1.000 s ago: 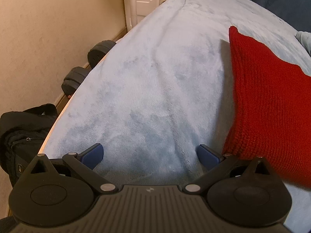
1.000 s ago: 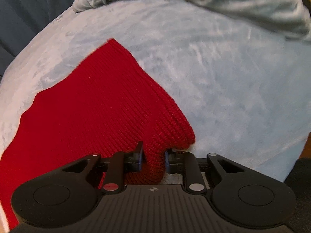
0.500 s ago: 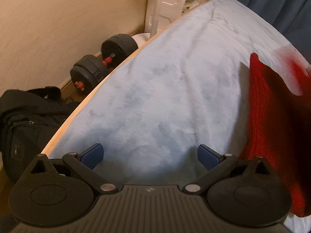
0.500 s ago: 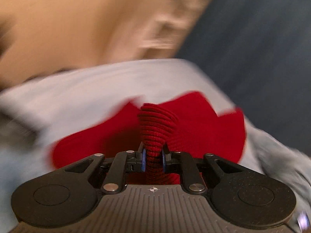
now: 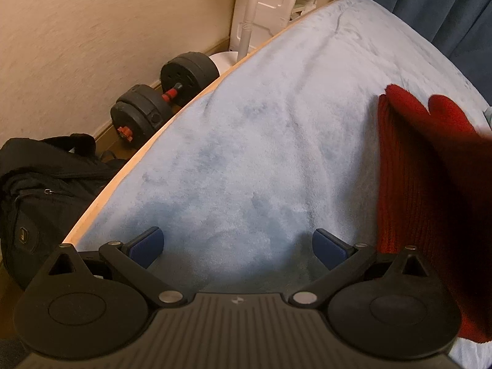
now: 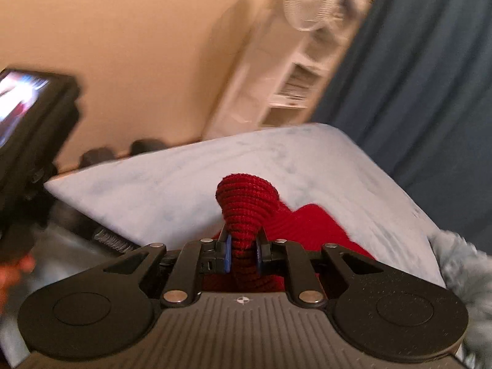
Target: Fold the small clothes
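A red knit garment point(image 5: 421, 178) lies on the light blue blanket point(image 5: 261, 141) at the right of the left wrist view, one part lifted and folding over. My right gripper point(image 6: 243, 253) is shut on a bunched corner of the red knit garment point(image 6: 246, 206) and holds it above the blanket point(image 6: 307, 160). My left gripper point(image 5: 236, 246) is open and empty, low over the blanket just left of the garment's near edge.
Black dumbbells point(image 5: 160, 98) and a black bag point(image 5: 40, 190) sit on the floor left of the bed edge. A white fan stand point(image 5: 249, 15) and white shelves point(image 6: 295, 83) stand at the far end, by dark blue curtains point(image 6: 415, 70). Grey cloth point(image 6: 461, 264) lies at the right.
My right gripper has lifted the red garment's corner off the blanket and swung it over toward the left. The left gripper has drawn back a little and stays open.
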`<control>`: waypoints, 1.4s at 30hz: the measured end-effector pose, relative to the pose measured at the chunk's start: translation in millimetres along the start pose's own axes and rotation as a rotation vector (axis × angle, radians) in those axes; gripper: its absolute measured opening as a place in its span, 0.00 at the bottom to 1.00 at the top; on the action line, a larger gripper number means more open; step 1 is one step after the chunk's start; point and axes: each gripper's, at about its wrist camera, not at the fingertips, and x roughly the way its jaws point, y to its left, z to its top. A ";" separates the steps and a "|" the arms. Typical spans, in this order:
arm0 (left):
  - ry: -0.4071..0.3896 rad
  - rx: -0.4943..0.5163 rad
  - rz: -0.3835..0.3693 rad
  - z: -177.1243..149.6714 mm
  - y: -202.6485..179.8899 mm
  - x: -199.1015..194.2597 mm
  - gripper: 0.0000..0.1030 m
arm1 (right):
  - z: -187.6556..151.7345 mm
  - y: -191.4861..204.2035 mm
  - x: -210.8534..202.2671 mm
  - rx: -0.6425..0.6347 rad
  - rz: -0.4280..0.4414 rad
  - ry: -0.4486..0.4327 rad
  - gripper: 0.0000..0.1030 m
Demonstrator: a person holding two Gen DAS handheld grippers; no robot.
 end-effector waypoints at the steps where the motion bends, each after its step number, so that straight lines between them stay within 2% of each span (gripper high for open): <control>1: 0.000 -0.001 0.001 0.0 -0.4 0.0 1.00 | -8.1 11.0 5.8 -0.059 0.036 0.036 0.14; 3: -0.001 0.001 0.003 0.1 -1.2 -0.4 1.00 | -26.9 28.5 11.8 -0.117 0.056 0.067 0.15; 5: -0.007 0.003 -0.002 -0.2 -1.2 -1.3 1.00 | -36.8 32.6 14.5 -0.116 0.056 0.069 0.19; 7: -0.020 -0.001 -0.024 0.3 -0.6 -4.2 1.00 | -32.2 23.4 7.0 -0.037 0.097 0.067 0.31; 8: -0.032 -0.003 -0.044 0.5 -1.1 -7.1 1.00 | -28.1 16.3 0.8 0.009 0.144 0.073 0.43; 10: -0.071 0.006 -0.102 0.8 -3.8 -17.5 1.00 | -23.6 1.1 -23.3 0.098 0.200 0.060 0.45; 12: -0.128 0.032 -0.164 0.1 -7.4 -33.4 1.00 | -23.3 -17.9 -44.7 0.189 0.200 0.037 0.45; 13: -0.153 0.043 -0.194 -0.8 -9.4 -41.5 1.00 | -24.7 -28.3 -57.1 0.250 0.154 0.013 0.45; 15: -0.189 0.063 -0.258 -2.4 -15.4 -56.7 1.00 | -35.6 -54.8 -73.3 0.366 -0.005 -0.004 0.45; 17: -0.221 0.104 -0.303 -4.8 -28.7 -67.0 1.00 | -49.3 -73.4 -71.9 0.429 -0.152 0.041 0.44; 18: -0.230 0.137 -0.306 -7.4 -37.5 -68.6 1.00 | -57.5 -79.6 -63.9 0.443 -0.162 0.101 0.39; 19: -0.222 0.180 -0.278 -10.5 -49.6 -66.6 1.00 | -66.5 -80.5 -56.1 0.454 -0.127 0.154 0.35; 22: -0.147 0.292 -0.111 -22.6 -70.3 -38.8 1.00 | -92.1 -59.9 -37.4 0.404 -0.046 0.284 0.32; 23: -0.119 0.301 -0.098 -25.7 -68.5 -32.0 1.00 | -96.6 -51.9 -38.5 0.378 -0.038 0.289 0.32; 25: -0.099 0.250 -0.123 -27.4 -57.7 -36.2 1.00 | -98.0 -42.8 -50.2 0.351 -0.021 0.289 0.33; 27: -0.096 0.240 -0.125 -27.8 -53.0 -51.7 1.00 | -90.9 -50.6 -63.1 0.408 0.024 0.274 0.32; 28: -0.100 0.245 -0.101 -28.8 -51.7 -62.1 1.00 | -87.3 -56.6 -75.6 0.442 0.032 0.253 0.33; 29: -0.105 0.249 -0.095 -31.4 -47.5 -71.7 1.00 | -83.0 -63.2 -91.6 0.471 0.025 0.226 0.38; 31: -0.105 0.231 -0.122 -39.2 -37.9 -93.2 1.00 | -76.5 -76.0 -123.0 0.537 0.020 0.173 0.64; 33: -0.087 0.187 -0.141 -46.4 -27.9 -113.0 1.00 | -73.0 -87.6 -146.0 0.600 0.020 0.137 0.74; 37: -0.087 0.110 -0.157 -57.9 -12.6 -152.6 1.00 | -78.1 -100.4 -183.1 0.671 0.005 0.112 0.78; 42: -0.115 0.117 -0.164 -72.4 -11.1 -187.7 1.00 | -86.6 -101.4 -196.8 0.684 0.003 0.102 0.78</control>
